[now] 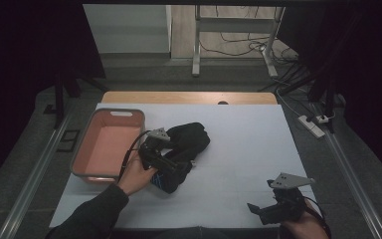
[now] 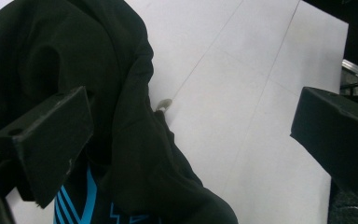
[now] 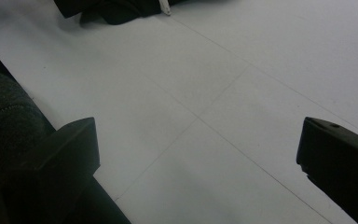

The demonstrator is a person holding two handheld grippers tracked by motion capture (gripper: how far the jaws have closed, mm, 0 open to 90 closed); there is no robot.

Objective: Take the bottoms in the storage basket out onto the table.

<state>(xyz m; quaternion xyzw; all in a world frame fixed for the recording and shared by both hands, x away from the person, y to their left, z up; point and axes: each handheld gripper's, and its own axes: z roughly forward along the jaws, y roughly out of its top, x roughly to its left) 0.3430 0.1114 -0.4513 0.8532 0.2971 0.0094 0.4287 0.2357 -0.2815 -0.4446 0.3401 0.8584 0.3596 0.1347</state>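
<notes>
A black garment [image 1: 191, 137] with blue stripes lies crumpled on the white table sheet [image 1: 248, 144], just right of the bin. My left gripper [image 1: 166, 162] hovers over the garment's near end, jaws wide open. In the left gripper view the garment [image 2: 135, 140] runs from upper left to bottom centre; my left gripper [image 2: 189, 116] has one jaw over the cloth and the other over bare sheet. A small pale tag [image 2: 164, 104] pokes out at the cloth's edge. My right gripper [image 1: 262, 198] is open near the front right corner, and in its own view the right gripper [image 3: 198, 140] has only white sheet between its jaws.
A pink bin [image 1: 79, 154] with a grey rim stands at the left of the table, nothing in it. Bare sheet stretches across the middle and right. Beyond the far edge are a frame's legs [image 1: 196, 45], cables and a power strip [image 1: 312, 125] on the floor.
</notes>
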